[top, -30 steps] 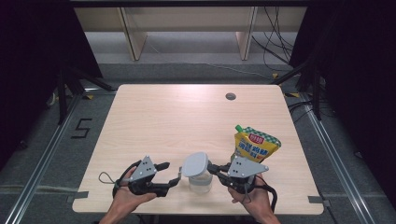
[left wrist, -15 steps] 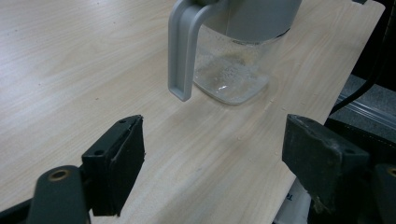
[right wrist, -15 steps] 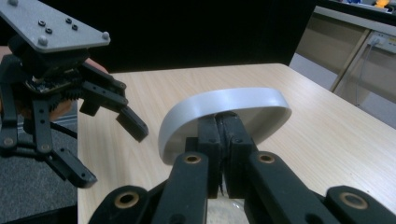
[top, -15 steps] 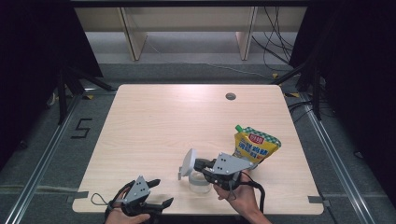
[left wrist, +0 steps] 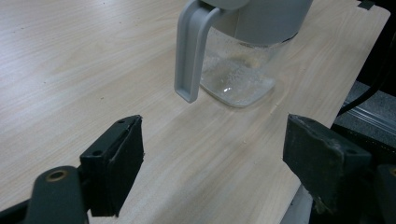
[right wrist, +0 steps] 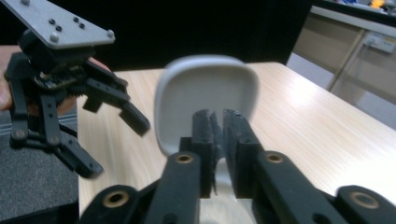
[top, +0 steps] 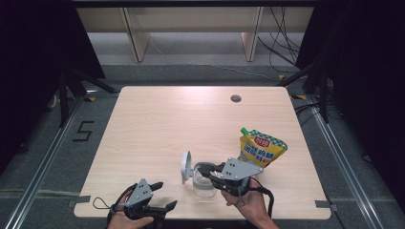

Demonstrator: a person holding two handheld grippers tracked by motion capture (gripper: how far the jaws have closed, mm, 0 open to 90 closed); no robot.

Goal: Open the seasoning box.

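The clear jug [top: 204, 183] stands near the front edge of the table [top: 157, 124], at about six o'clock from the table's middle. Its grey lid [top: 185, 167] is swung up on edge at the jug's nine o'clock side. In the left gripper view the grey handle [left wrist: 189, 51] hangs down in front of the clear body, with a little residue at the bottom.

The right gripper [top: 206, 168] lies level over the jug's mouth, pointing toward nine o'clock, held by the right hand [top: 248, 202]. In its own view the jaws stand almost together with a thin grey tab of the lid between them; they have just been easing apart, and I cannot tell whether the pads press on it.

The left gripper [top: 164, 194] sits at the table's front edge, at about eight o'clock from the jug and apart from it. Its jaws gape wide, having just opened, with nothing between them.

A yellow sauce pouch [top: 260, 149] stands at two o'clock from the jug, just behind the right gripper.
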